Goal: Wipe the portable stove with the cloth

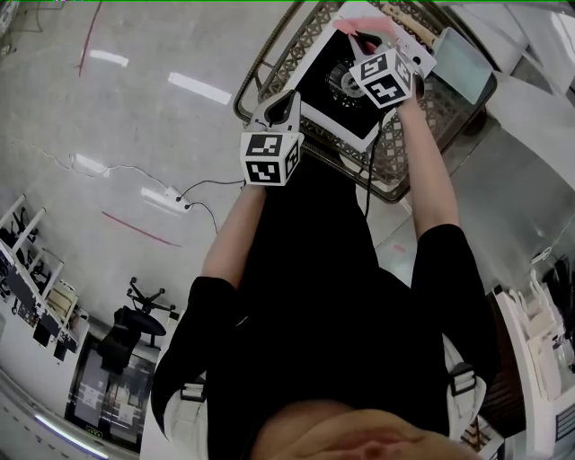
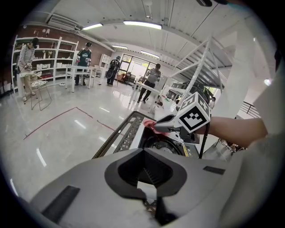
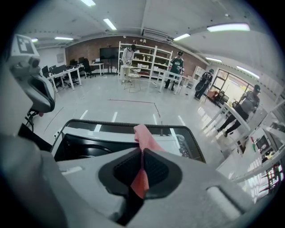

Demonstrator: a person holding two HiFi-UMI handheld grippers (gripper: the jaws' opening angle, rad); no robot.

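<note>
The portable stove (image 1: 334,83) is white with a black top and a round burner, and it sits on a table with a woven rim (image 1: 269,56). My right gripper (image 1: 352,34) hangs over the stove's far end, shut on a pink cloth (image 1: 361,20). In the right gripper view the cloth (image 3: 145,137) is pinched between the pads and sticks out above the stove (image 3: 89,143). My left gripper (image 1: 286,97) hovers over the stove's near left corner, shut and holding nothing. The left gripper view shows the burner (image 2: 164,144), the cloth (image 2: 150,124) and my right gripper (image 2: 165,125).
A flat white-and-grey box (image 1: 464,65) lies on the table's right side. A power strip (image 1: 171,195) and its cable run across the floor at left, near an office chair (image 1: 135,314). Several people stand by shelves (image 3: 147,58) and tables far off.
</note>
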